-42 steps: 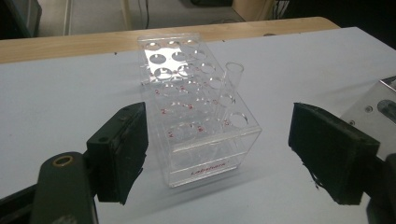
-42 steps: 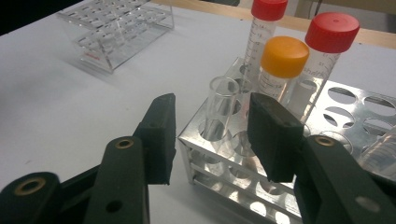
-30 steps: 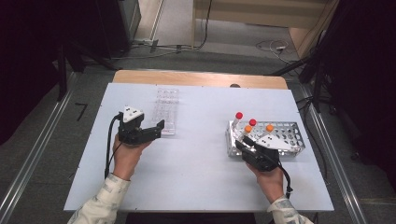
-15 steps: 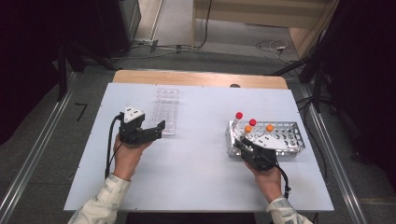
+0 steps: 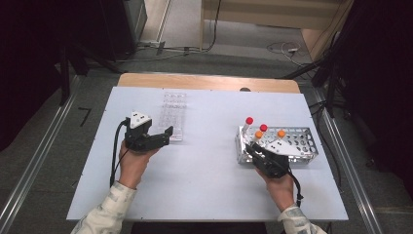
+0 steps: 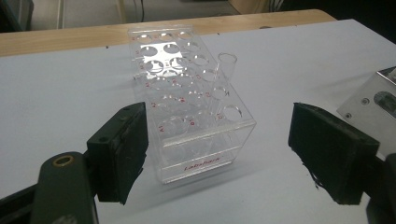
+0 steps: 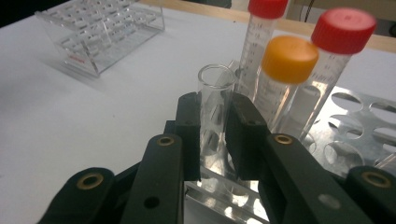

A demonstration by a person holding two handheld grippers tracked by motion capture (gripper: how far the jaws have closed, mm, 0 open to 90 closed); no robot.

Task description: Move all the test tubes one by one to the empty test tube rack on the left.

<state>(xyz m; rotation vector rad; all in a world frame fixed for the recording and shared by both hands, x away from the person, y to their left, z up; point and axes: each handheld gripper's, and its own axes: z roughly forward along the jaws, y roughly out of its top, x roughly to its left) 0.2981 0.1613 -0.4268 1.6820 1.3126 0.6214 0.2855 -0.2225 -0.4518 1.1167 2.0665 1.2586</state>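
— What does the right gripper (image 7: 216, 140) pinch?
— A clear, uncapped glass tube (image 7: 215, 105), round-rimmed, upright in the perforated metal rack (image 5: 302, 146); its jaws have just been closing.
— And the left gripper (image 6: 233, 158)?
— Spread wide before the transparent acrylic rack (image 6: 187, 116).

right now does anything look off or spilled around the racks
Nothing stands out. No spill shows on the table. The clear rack sits flat with one open tube upright in it. The right gripper clamps an uncapped glass tube upright at the metal rack, beside capped tubes.
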